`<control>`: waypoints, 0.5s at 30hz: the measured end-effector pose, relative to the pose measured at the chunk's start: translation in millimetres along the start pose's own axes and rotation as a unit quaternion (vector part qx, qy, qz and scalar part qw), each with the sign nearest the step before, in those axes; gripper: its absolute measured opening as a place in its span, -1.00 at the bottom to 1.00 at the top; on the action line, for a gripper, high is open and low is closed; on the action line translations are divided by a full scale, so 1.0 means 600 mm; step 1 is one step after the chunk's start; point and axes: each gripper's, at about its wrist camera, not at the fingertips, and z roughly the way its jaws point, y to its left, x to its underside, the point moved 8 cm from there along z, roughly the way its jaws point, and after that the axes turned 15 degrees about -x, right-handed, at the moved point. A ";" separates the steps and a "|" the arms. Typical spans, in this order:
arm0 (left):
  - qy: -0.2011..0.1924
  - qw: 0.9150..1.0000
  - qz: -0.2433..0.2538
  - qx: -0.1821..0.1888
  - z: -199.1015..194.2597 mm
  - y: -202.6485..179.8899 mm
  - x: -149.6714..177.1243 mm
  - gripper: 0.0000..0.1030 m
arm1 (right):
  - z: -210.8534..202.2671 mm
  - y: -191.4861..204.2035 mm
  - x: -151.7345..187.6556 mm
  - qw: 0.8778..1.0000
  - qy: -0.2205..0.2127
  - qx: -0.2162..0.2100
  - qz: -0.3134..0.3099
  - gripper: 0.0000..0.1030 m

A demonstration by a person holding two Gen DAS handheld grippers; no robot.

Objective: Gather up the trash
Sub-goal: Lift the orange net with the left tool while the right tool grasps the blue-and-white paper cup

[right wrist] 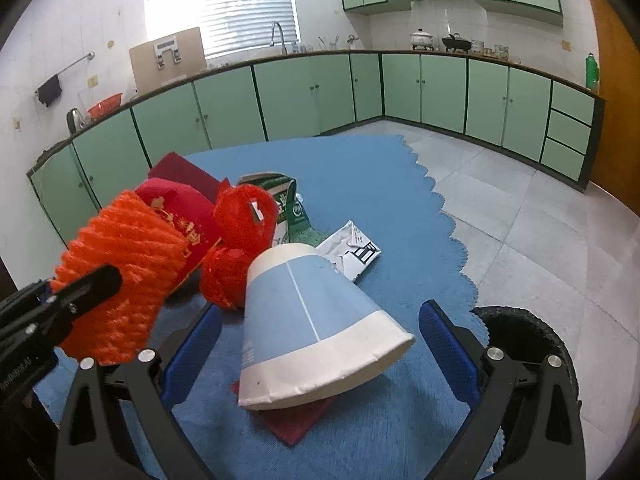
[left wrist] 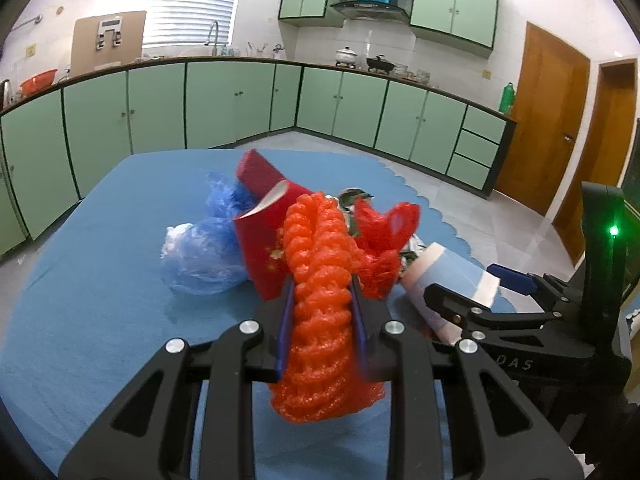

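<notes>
On the blue tablecloth (left wrist: 92,264), toward its left side in the left wrist view, lies a crumpled blue plastic bag (left wrist: 200,252), touching a red paper box (left wrist: 260,232) that stands tilted against the heap near the cloth's middle. Just in front of that heap the left gripper (left wrist: 322,300) has its blue pads clamped narrowly on an orange foam fruit net (left wrist: 316,304), which bulges out above and below the fingers and hangs clear of the cloth. Behind it sits a red mesh bag (left wrist: 384,236), and further right a pale blue and white paper cup (right wrist: 312,320) lies on its side over a dark red card (right wrist: 296,420), near the cloth's front right edge. The right gripper (right wrist: 320,344) stands wide, one blue finger on either side of the cup without touching it. Beyond the cup are a crushed white carton (right wrist: 352,248) and a green packet (right wrist: 292,208). At the far right, just off the scalloped edge of the cloth, the black rim of a bin (right wrist: 520,320) shows below table level. To do this step well, the net should probably be carried over that bin before release, while the right fingers close gently across the cup's middle, since thin paper is likely to buckle and slip.
</notes>
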 end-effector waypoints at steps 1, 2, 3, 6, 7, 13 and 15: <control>0.001 1.000 -0.002 -0.001 0.002 0.003 -0.001 -0.54 | 0.003 -0.002 0.002 1.000 0.004 0.001 0.000 0.88; 0.002 1.000 -0.002 -0.003 0.003 0.005 -0.002 -0.54 | 0.007 -0.004 0.004 1.000 0.008 0.001 0.000 0.88; 0.001 1.000 -0.002 -0.005 0.003 0.006 -0.002 -0.54 | 0.011 -0.004 0.005 1.000 0.011 0.001 -0.001 0.88; 0.000 1.000 0.002 -0.008 0.005 0.005 -0.004 -0.54 | 0.019 -0.005 0.010 1.000 0.019 -0.002 -0.002 0.88; 0.001 1.000 0.002 -0.007 0.006 0.005 -0.003 -0.54 | 0.020 -0.005 0.011 1.000 0.021 -0.002 -0.003 0.87; 0.007 1.000 0.002 -0.003 0.009 0.000 -0.002 -0.54 | 0.024 -0.004 0.018 0.999 0.029 -0.015 0.004 0.57; 0.006 1.000 0.002 -0.003 0.008 -0.001 -0.004 -0.54 | 0.019 -0.007 0.015 0.999 0.024 -0.020 0.008 0.52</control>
